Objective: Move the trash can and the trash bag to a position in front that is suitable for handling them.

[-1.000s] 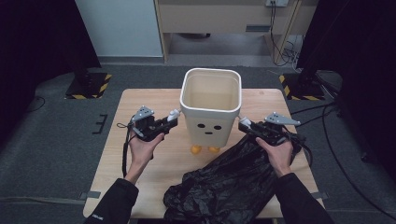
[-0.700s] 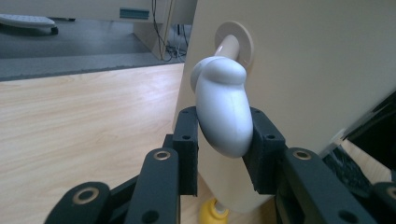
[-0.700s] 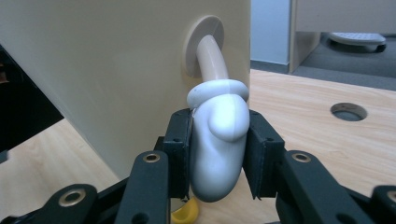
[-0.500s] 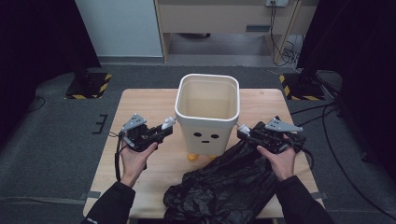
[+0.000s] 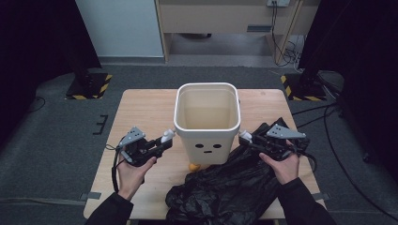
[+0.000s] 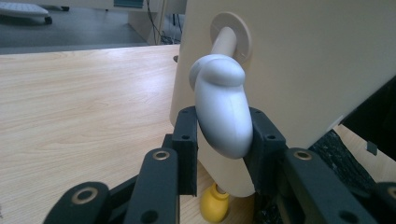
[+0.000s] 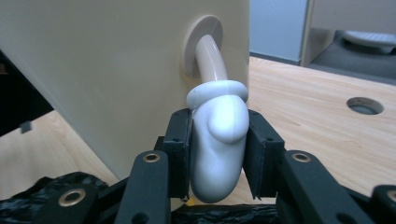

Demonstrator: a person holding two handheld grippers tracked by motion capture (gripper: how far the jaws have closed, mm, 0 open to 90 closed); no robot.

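- Desk (image 5: pixel 141 112): bin and black bag (image 5: pixel 230 192) carried.
- Cream bin (image 5: pixel 208 123): at desk centre, bag touching its front right.
- Left gripper (image 6: pixel 219 135): clamped on the bin's left handle (image 6: pixel 222 114).
- Right gripper (image 7: pixel 217 149): clamped on the right handle (image 7: pixel 217 140).

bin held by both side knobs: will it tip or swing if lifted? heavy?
Probably light: the bin looks empty inside. Each knob hangs on a thin stalk, so the bin may swing or tilt between the left gripper and right gripper. The knobs look smooth and rounded, so they could slip.
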